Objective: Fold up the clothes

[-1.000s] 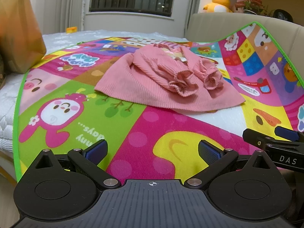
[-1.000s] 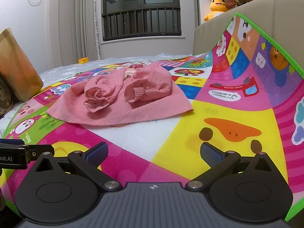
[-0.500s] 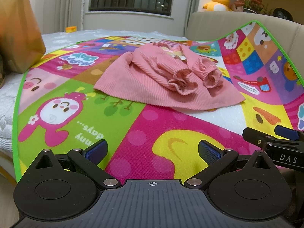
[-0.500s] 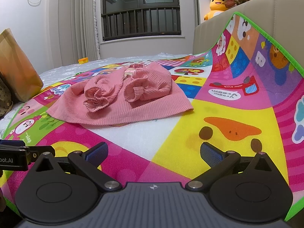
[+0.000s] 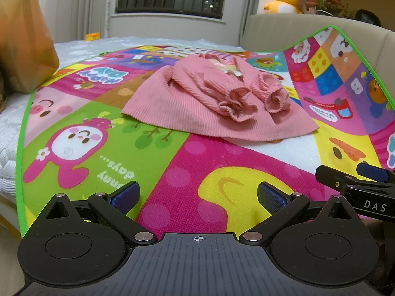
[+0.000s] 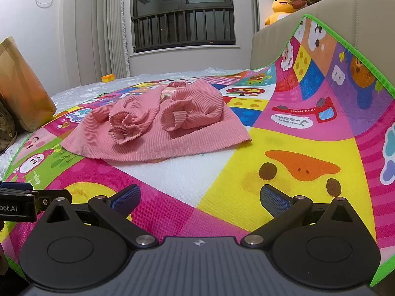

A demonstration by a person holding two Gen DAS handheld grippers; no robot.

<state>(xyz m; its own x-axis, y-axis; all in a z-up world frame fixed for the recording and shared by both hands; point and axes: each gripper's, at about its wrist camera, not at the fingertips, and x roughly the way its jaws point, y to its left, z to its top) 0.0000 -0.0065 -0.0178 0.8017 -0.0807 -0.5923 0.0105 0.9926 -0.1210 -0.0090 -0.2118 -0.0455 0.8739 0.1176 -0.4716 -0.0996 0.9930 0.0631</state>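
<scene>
A pink ribbed garment (image 5: 217,103) (image 6: 158,128) lies on a colourful cartoon play mat (image 5: 123,148) (image 6: 284,153), both sleeves folded across its front with the frilled cuffs near the middle. My left gripper (image 5: 197,194) is open over the mat's near edge, well short of the garment's hem, nothing between its blue pads. My right gripper (image 6: 200,197) is also open and empty, at a similar distance from the hem. Each gripper shows at the edge of the other's view: the right gripper (image 5: 358,185) and the left gripper (image 6: 22,202).
The mat covers a white mattress (image 5: 7,133) and curls up against a beige headboard (image 5: 284,32) on the right. A brown paper bag (image 5: 22,37) (image 6: 19,88) stands at the left. A yellow plush duck (image 6: 281,2) and a plant sit on a shelf behind.
</scene>
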